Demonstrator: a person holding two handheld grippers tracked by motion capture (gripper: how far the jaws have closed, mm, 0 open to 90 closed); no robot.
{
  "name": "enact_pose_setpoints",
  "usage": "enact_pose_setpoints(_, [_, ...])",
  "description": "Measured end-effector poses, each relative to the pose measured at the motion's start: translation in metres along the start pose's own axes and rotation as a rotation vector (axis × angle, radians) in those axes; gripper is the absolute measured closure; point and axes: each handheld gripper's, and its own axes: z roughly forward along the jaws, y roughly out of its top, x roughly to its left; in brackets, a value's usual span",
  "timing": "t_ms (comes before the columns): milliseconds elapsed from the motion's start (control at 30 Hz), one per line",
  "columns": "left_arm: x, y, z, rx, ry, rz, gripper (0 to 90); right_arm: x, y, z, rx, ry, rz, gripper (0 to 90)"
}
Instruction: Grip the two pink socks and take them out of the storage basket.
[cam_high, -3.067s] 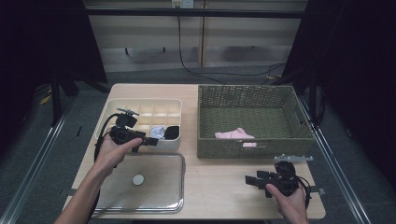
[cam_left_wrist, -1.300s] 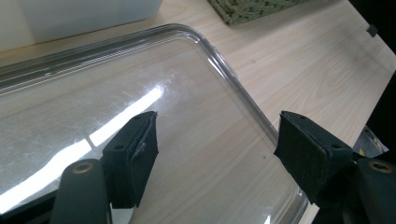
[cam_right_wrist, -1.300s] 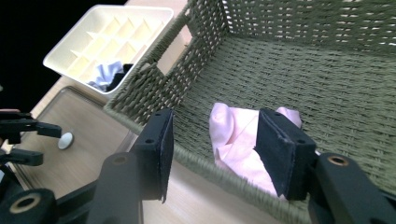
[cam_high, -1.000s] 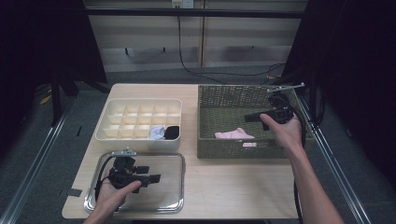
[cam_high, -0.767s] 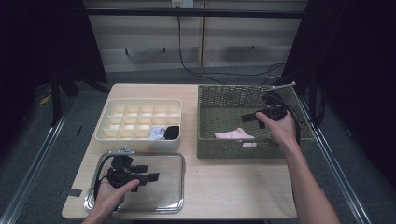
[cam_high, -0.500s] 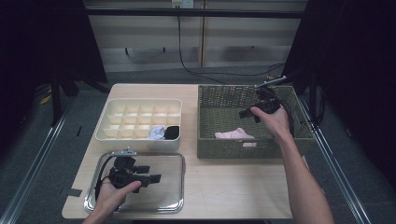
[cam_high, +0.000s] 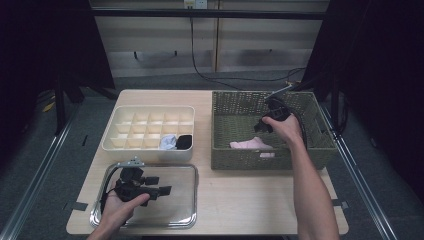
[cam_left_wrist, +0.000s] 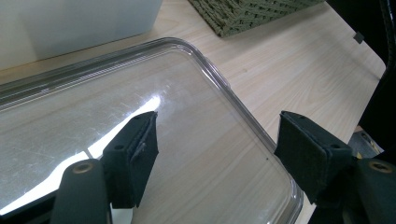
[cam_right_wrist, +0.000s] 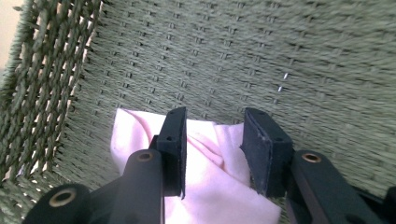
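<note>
Two socks already sit in the divider box; the right tool, jaws closing around but not yet gripping the pink cloth, must carry it over; the left tool waits released.

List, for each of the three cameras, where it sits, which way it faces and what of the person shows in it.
High view: fixed above the person's side, looking forward and down on the table; both forearms show.
Left gripper view: rides the left gripper, looking past its open jaws at the clear tray.
Right gripper view: rides the right gripper, looking into the wicker basket at the pink cloth.
Shared: high and right gripper views both show the cloth.
</note>
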Motion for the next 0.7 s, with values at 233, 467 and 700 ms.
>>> enact_pose_setpoints(233, [0.000,0.000,0.001,0.006,-0.009,-0.001,29.3,-0.002,0.003,0.023,0.093,-0.047,-0.001,60.5])
enact_pose_setpoints(467, [0.001,0.000,0.001,0.000,-0.024,-0.020,29.2,-0.002,0.002,0.030,0.120,-0.066,-0.001,58.8])
enact_pose_setpoints(700, [0.003,0.000,0.001,0.002,-0.016,-0.015,29.1,-0.002,0.001,0.038,0.171,-0.083,-0.005,60.7])
